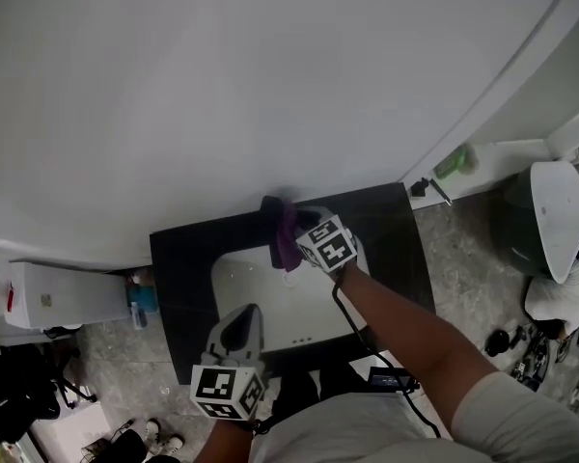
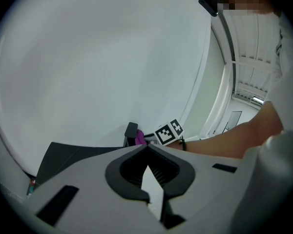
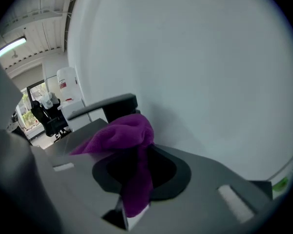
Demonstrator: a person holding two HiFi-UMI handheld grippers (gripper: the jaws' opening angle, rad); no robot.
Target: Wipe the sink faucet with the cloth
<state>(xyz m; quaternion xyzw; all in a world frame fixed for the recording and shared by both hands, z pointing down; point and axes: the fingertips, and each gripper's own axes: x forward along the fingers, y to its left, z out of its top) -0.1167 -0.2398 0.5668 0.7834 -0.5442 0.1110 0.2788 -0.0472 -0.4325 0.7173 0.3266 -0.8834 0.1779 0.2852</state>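
A black faucet (image 1: 272, 206) stands at the back of the white sink basin (image 1: 261, 302), against the wall. My right gripper (image 1: 297, 230) is shut on a purple cloth (image 1: 287, 237), which it holds against the faucet's near side. In the right gripper view the cloth (image 3: 131, 143) bunches out of the jaws, and the faucet's flat spout (image 3: 105, 105) is just behind it. My left gripper (image 1: 243, 316) hovers over the basin's front, apart from the faucet. Its jaws (image 2: 146, 147) meet at the tips with nothing in them. From there I see the faucet (image 2: 131, 132) and a bit of cloth (image 2: 139, 137).
The dark counter (image 1: 188, 258) frames the basin under a plain white wall. A green bottle (image 1: 454, 162) sits on a ledge at the right, with a white lidded bin (image 1: 557, 215) beyond. A white cabinet (image 1: 63, 297) and a blue item (image 1: 143, 299) stand at the left.
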